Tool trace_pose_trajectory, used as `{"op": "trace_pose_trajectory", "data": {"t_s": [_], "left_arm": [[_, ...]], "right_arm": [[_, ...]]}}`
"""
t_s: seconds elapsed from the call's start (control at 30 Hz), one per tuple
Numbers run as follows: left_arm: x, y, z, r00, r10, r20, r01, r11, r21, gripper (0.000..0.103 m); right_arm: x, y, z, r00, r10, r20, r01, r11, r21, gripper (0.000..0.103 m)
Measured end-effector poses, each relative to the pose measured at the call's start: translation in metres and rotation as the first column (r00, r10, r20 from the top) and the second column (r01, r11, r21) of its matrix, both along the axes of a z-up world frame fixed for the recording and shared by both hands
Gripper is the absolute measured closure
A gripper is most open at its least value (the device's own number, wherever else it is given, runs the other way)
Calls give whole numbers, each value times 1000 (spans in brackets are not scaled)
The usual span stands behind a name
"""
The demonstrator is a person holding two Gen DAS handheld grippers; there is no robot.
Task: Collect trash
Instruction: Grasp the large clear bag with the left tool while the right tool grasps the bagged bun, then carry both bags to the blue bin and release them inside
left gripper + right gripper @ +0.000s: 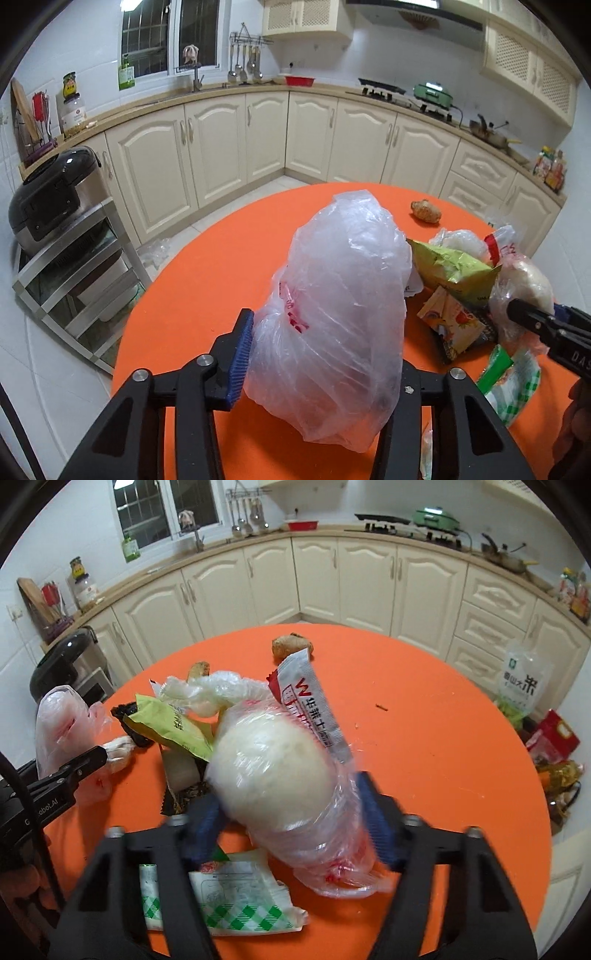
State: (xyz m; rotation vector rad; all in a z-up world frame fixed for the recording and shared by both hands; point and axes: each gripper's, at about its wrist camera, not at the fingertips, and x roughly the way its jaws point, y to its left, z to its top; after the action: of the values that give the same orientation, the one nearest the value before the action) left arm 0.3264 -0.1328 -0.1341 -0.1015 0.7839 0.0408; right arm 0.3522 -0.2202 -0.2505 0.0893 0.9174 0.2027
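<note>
Left gripper (317,354) is clamped on a crumpled clear plastic bag (332,314): its blue left pad (241,360) presses the bag's side, the right pad is hidden behind the plastic. That bag bulges up and forward out of the jaws, above the near-left part of the orange table (221,266).

Right gripper (291,819) grips a second clear bag with a white lump (273,771) inside; both blue pads (376,816) sit against its sides, jaws part closed around it. Frame is motion-blurred there. That bag sits at table centre, right of the first bag. A white-and-red sachet (314,709) lies along its top.

Trash pile just left of the white-lump bag, all on the table:
- green snack packet (173,727)
- knotted clear wrap (218,690)
- dark wrapper (129,720), partly under the green one
- green-checked white pouch (236,897), nearest edge, under the right gripper

Brown lump (291,646) sits alone at the far side of the table, apart from the pile.

Left gripper tip (88,760) also shows at the table's left edge in the right wrist view, touching its bag (62,731).
</note>
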Motion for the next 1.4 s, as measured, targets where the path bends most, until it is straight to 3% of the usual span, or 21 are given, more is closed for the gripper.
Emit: {"op": "trace_pose_trajectory", "data": {"t_s": [0.1,0.4,0.63,0.77,0.97,1.2,1.4], "left_arm": [[4,1,-2,1000,5,14,-5,1000,0,62],[-18,8,0,997,18,80,-15,999,-32,64],[-90,8,4,988,-19,152,30,997,-75,64],[-104,0,19,980,-53,194,69,994,-80,64],[-190,-15,9,959,-128,253,145,988,-50,64],[-222,-56,16,926,-230,298,249,968,-24,64],[-235,-100,20,879,-354,321,377,926,-10,64]], "right_arm": [[-9,-12,6,1000,-14,25,13,998,59,58],[-45,-53,24,994,-84,66,65,967,245,59],[-74,-68,52,986,-109,128,71,959,274,59],[-91,-72,67,979,-118,164,68,956,285,59],[-122,-84,87,965,-146,216,77,950,301,59],[-164,-124,108,939,-205,278,109,940,324,59],[-206,-176,123,903,-291,317,181,925,335,59]]}}
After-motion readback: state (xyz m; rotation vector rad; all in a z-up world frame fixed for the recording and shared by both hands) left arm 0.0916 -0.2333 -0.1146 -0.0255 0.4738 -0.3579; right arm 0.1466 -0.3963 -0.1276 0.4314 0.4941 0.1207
